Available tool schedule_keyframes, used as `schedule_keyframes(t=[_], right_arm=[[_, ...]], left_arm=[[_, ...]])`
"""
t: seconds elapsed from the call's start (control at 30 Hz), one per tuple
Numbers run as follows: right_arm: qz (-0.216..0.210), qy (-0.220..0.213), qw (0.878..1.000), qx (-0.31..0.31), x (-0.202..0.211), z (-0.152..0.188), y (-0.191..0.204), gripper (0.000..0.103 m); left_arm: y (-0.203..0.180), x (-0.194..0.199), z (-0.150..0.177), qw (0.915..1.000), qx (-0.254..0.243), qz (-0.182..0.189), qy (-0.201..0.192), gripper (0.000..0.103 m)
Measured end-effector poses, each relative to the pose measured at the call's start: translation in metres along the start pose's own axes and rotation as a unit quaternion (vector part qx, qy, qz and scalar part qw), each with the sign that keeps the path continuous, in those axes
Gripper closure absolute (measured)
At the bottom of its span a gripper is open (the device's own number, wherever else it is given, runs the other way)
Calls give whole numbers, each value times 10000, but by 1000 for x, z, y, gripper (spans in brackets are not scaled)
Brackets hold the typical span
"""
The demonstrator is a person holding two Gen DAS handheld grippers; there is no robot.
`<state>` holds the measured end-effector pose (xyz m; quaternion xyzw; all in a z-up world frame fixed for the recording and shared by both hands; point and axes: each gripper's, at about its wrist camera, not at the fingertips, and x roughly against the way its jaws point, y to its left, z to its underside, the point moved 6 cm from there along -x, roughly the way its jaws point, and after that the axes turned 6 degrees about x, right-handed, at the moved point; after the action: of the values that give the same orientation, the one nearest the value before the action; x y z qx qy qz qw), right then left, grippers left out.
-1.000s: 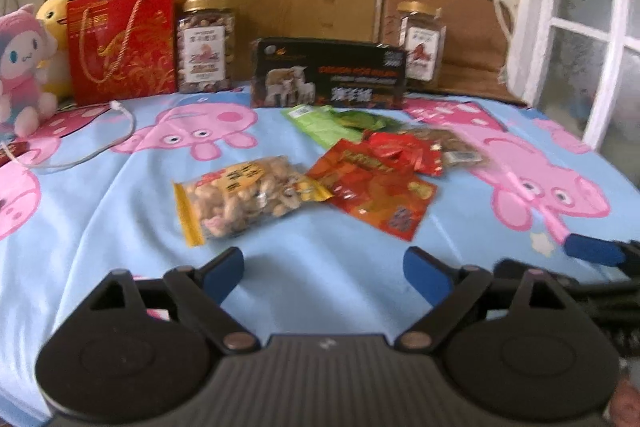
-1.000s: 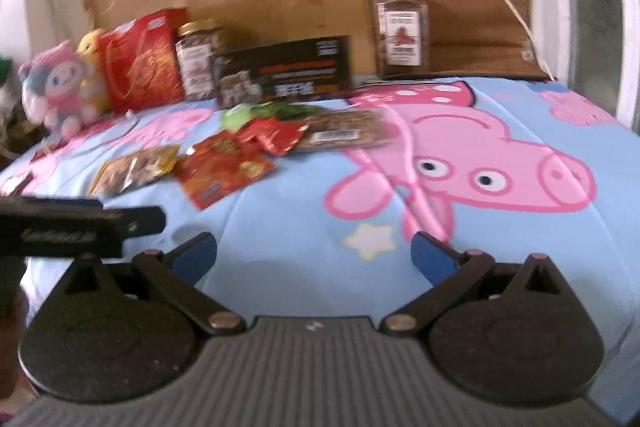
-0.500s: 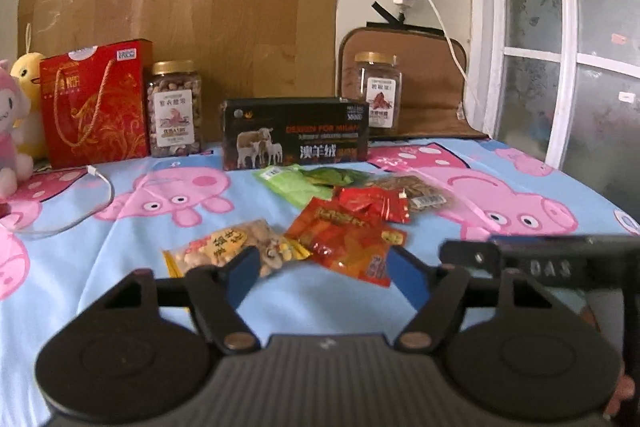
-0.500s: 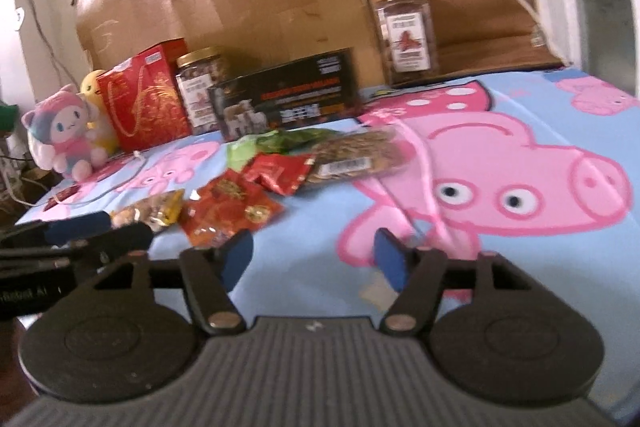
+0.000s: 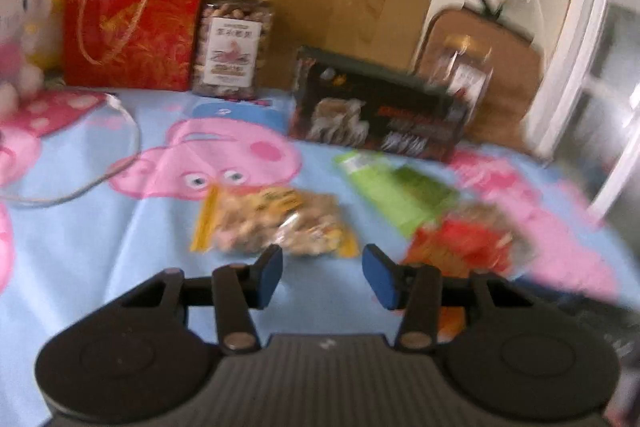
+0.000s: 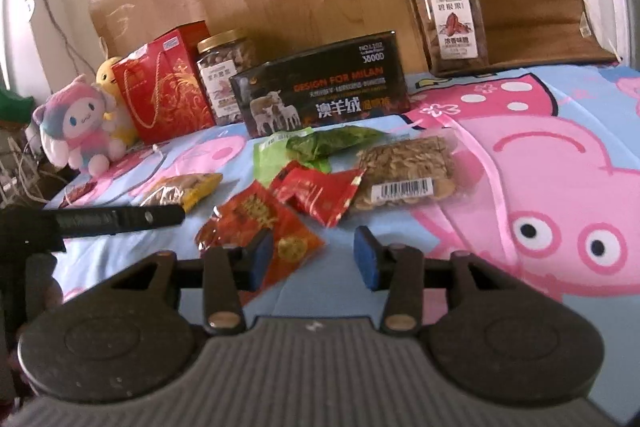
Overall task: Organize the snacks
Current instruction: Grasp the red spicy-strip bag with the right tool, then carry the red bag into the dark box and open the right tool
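Snack bags lie on a blue Peppa Pig sheet. My left gripper (image 5: 322, 277) is open and empty, just short of the yellow nut bag (image 5: 272, 223). A green bag (image 5: 394, 193) and a red bag (image 5: 460, 247) lie to its right, blurred. My right gripper (image 6: 314, 259) is open and empty, its left finger over the large red bag (image 6: 260, 223). Beyond it lie a small red packet (image 6: 320, 189), a green bag (image 6: 316, 145), a clear seed bag (image 6: 404, 173) and the nut bag (image 6: 184, 189). The left gripper's finger (image 6: 120, 217) shows at the left.
At the back stand a red gift bag (image 6: 164, 95), a nut jar (image 6: 226, 75), a black box (image 6: 320, 93) and a second jar (image 6: 452, 21) on a brown cushion. Plush toys (image 6: 78, 127) sit at the far left. A white cable (image 5: 100, 171) lies on the sheet.
Both grippers have moved forward toward the snack bags and their fingers have narrowed. The left view has swung left and down onto the nut bag.
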<state>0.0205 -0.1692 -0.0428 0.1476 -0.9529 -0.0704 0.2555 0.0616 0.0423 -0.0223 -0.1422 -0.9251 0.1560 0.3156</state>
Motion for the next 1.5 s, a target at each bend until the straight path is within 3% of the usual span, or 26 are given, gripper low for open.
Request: schedule_keyframes(t=[0.03, 0.1, 0.23, 0.27, 0.33, 0.37, 0.43, 0.5, 0.63, 0.73, 0.93, 1.0, 1.03, 1.07, 1.1, 1.13, 1.17, 1.33, 1.4, 1.47, 1.5], right_arm=[[-64, 0, 10000, -12, -1, 0, 0, 50], [-201, 33, 9996, 174, -3, 0, 6, 41], [-324, 152, 9973, 648, -7, 1, 21, 40], [-320, 180, 9958, 840, -8, 3, 26, 40], [-356, 214, 9921, 1184, -8, 6, 36, 44], [-371, 200, 9904, 1316, -7, 8, 40, 49], [-367, 120, 9877, 1517, -5, 12, 46, 56], [-414, 50, 9831, 1780, -3, 17, 54, 89], [-163, -305, 9706, 2382, 1, 30, 73, 98], [-197, -390, 9667, 2521, 3, 32, 75, 95], [-400, -329, 9795, 1945, 2, 24, 59, 94], [-276, -346, 9816, 1858, 3, 25, 58, 90], [-207, -362, 9824, 1822, 5, 27, 57, 83], [-90, -364, 9832, 1784, 5, 27, 54, 64], [56, -366, 9845, 1713, 5, 26, 49, 52], [76, -297, 9875, 1546, 5, 25, 45, 35], [-128, -227, 9903, 1362, 4, 23, 42, 28], [-46, -202, 9829, 1827, 0, 27, 57, 25], [58, -209, 9828, 1835, -3, 25, 57, 27], [199, -258, 9835, 1779, -3, 22, 53, 46], [153, -235, 9843, 1742, -4, 21, 52, 48]], left_arm=[[-5, 3, -2, 9997, -12, 236, -18, 52], [-19, 5, 1, 9987, -278, 435, 2, 30], [-39, -14, 17, 9943, -569, 748, 503, 19], [-42, -18, 19, 9932, -561, 875, 520, 7], [-48, -21, 20, 9922, -669, 884, 577, 3], [-49, -22, 21, 9922, -685, 861, 590, 4], [-52, -19, 23, 9927, -768, 774, 521, 18], [-51, -18, 23, 9937, -824, 617, 452, 46], [-42, -8, 24, 9956, -459, 688, 447, 58], [-37, 2, 22, 9952, -208, 874, 398, 63], [-48, 16, 26, 9924, -150, 1164, 362, 63], [-52, 16, 28, 9923, -217, 1160, 373, 71], [-52, 16, 29, 9923, -216, 1164, 377, 72], [-52, 16, 29, 9921, -198, 1179, 381, 75], [-52, 16, 29, 9917, -164, 1206, 407, 79], [-52, 14, 29, 9907, -114, 1271, 481, 80], [-52, 10, 31, 9891, -18, 1340, 615, 80], [-57, -7, 35, 9895, -141, 1209, 782, 80], [-57, -9, 33, 9878, -51, 1326, 816, 86], [-57, -5, 29, 9863, 15, 1442, 802, 87], [-57, -4, 28, 9860, 13, 1472, 783, 87]])
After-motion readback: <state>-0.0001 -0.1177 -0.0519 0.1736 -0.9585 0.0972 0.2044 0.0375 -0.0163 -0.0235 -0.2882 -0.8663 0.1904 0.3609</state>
